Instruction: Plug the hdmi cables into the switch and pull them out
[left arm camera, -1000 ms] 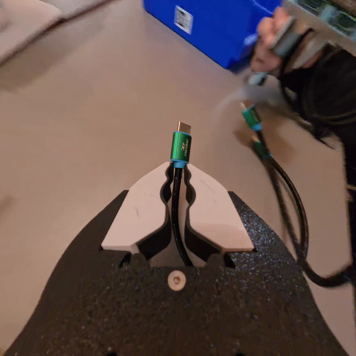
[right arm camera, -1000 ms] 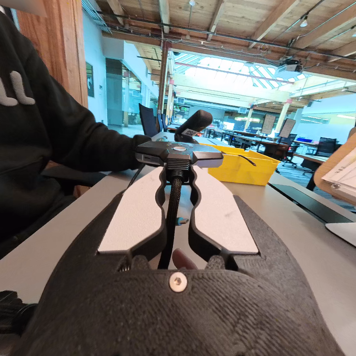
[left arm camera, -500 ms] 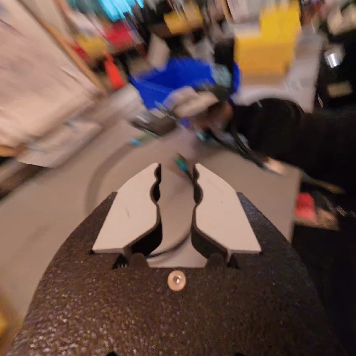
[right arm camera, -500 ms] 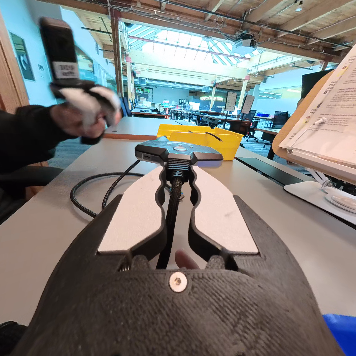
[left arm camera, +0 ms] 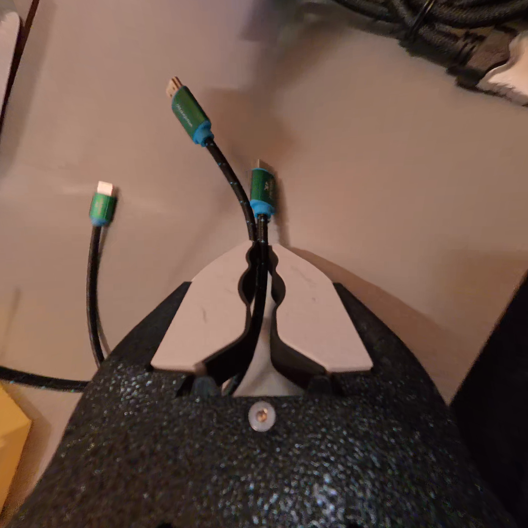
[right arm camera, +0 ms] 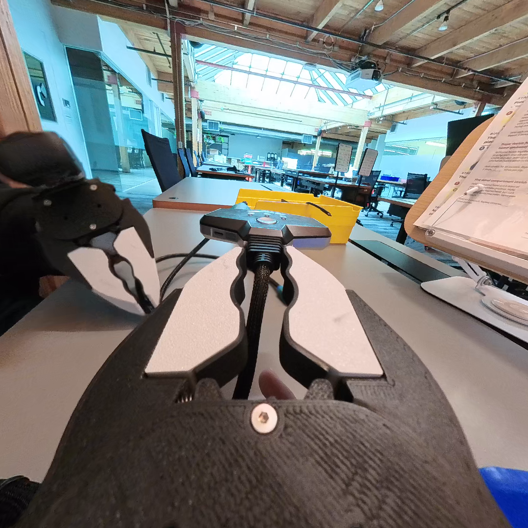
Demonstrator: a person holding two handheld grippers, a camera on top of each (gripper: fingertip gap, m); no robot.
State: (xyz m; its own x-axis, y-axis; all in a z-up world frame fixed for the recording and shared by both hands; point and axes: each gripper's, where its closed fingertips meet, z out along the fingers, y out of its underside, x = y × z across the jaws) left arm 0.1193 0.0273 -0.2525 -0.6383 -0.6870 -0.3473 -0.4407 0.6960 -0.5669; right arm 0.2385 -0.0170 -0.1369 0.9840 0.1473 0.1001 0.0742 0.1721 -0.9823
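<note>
- The left gripper (left arm camera: pixel 261 243) is clenched on what seems to be two braided HDMI cables at once, green plugs (left arm camera: pixel 263 190) beyond its tips.
- The right gripper (right arm camera: pixel 264 255) grips the switch's (right arm camera: pixel 264 227) lead, holding the switch above mid-tabletop (right arm camera: pixel 400 285).
- Risk: lifting both cables together would snag and misalign the plug.

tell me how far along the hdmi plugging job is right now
No plug looks inserted: three green HDMI plugs sit free over the table, one at the left, one ahead. In hand: the left gripper is shut on cables just behind the third plug; the right gripper holds the switch by its cable. Left: all plugging and pulling.
</note>
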